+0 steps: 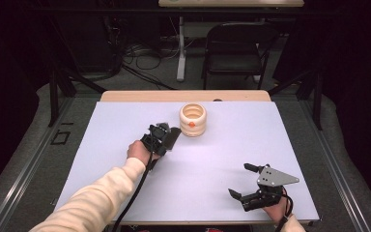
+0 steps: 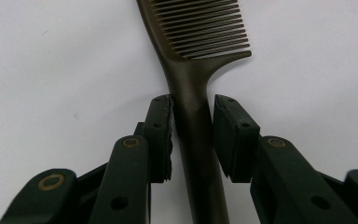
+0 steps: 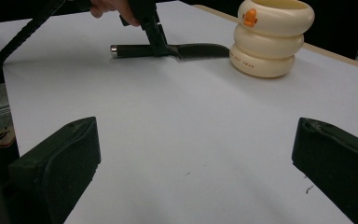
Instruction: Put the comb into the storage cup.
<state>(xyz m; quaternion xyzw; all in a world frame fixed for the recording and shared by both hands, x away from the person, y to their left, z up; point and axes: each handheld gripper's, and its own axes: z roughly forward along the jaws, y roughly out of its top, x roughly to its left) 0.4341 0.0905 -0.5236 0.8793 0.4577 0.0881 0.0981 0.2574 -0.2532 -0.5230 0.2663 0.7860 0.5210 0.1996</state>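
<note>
Two tools are seen over a white-topped bench [image 1: 125, 145]. The left tool [image 1: 166, 137] is held by a hand [image 1: 137, 151] in a cream sleeve [image 1: 92, 200], toward the middle of the bench and just left of a cream ringed holder [image 1: 193, 120]. In the left gripper view, its jaws are set on either side of the handle of a dark comb [image 2: 198, 93]; the left pad is pressed against the handle, while a very thin gap may remain at the right pad, so a firm clamp cannot be confirmed. The comb's teeth are pointed away from the tool, toward the top of that view.

In the right gripper view, the comb [image 3: 168, 50] is seen lying flat on the bench, with its toothed end just beside the base of the holder [image 3: 270, 39]; whether they touch cannot be told. The holder is formed of three stacked rounded rings, is open at the top, and carries a small orange mark [image 3: 250, 17] on its upper ring.

The right tool [image 1: 251, 186] is held near the bench's front right corner, well apart from the comb and holder. Its jaws are spread wide with nothing between them, and a grey three-cornered plate [image 1: 275, 176] is carried on top.

Beyond the bench, a folding chair [image 1: 234, 48] and loose cables [image 1: 142, 55] on the floor are seen.
</note>
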